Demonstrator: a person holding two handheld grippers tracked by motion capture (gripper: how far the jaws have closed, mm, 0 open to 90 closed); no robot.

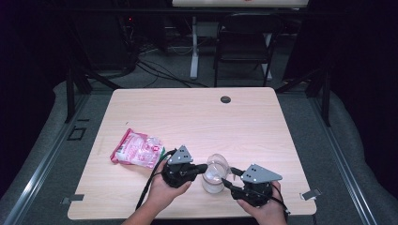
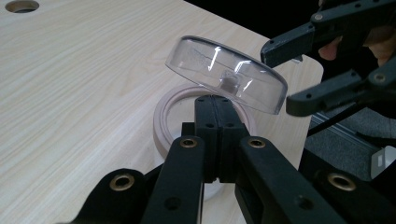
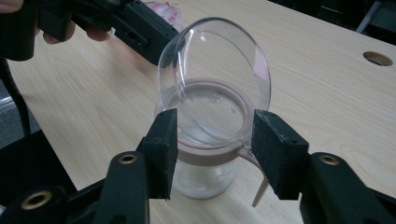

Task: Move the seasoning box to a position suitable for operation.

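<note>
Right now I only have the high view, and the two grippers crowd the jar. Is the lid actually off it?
Observer: Yes. In the left gripper view the clear lid hangs tilted above the pink ring of the jar, lifted off it.
Operator: What holds it up?
Observer: The left gripper. Its fingers are shut and seem to pinch the lid's edge.
Operator: And my right one?
Observer: In the right gripper view the right gripper is open, with its fingers on either side of the ring and not pressing on it.
</note>
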